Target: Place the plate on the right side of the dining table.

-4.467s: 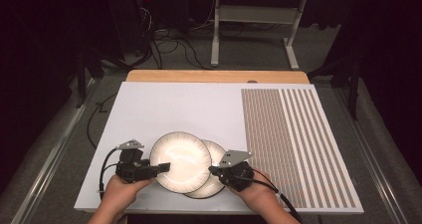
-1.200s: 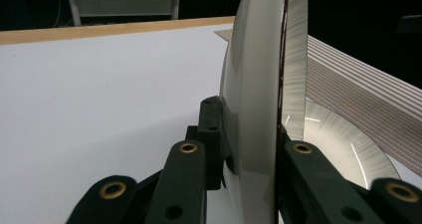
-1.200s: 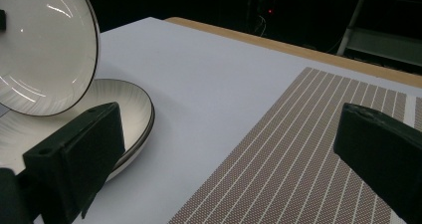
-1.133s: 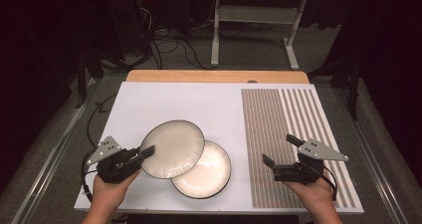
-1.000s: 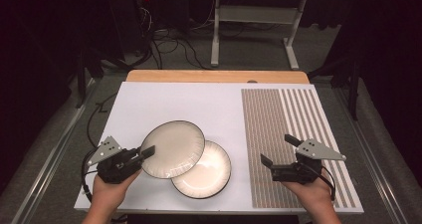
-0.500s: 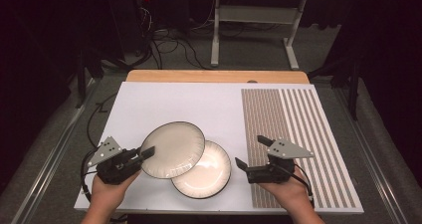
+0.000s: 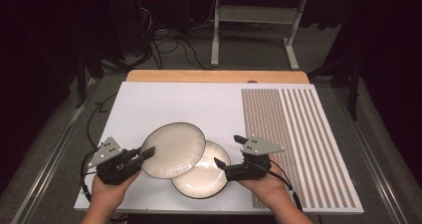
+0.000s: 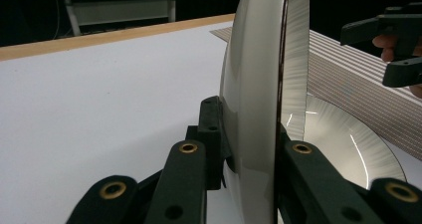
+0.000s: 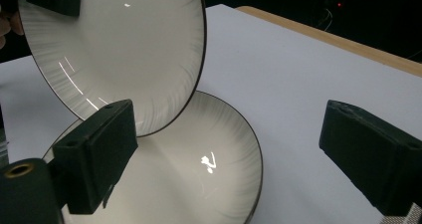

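Note:
Two white plates with dark rims. The lower plate (image 7: 201,180) (image 9: 199,169) (image 8: 343,144) lies flat on the white table (image 7: 174,104). My left gripper (image 7: 147,152) (image 8: 246,129) is shut on the left rim of the upper plate (image 7: 173,150) (image 8: 254,84) (image 9: 114,50), which is tilted and overlaps the lower one. My right gripper (image 7: 228,150) (image 9: 231,154) is at the lower plate's right rim. Its jaws are wide apart and have just been closing a little. One jaw is over the plate and one over the table, and neither pad touches it.
A brown-and-white striped mat (image 7: 298,134) covers the table's right part. A wooden strip (image 7: 214,76) runs along the far edge. Behind the table are cables and a desk frame (image 7: 249,30) on the floor. Bare white surface lies beyond the plates.
My right gripper has come left off the striped mat to the lower plate's right rim, and its jaws have narrowed slightly. The left gripper and its tilted plate have stayed put.

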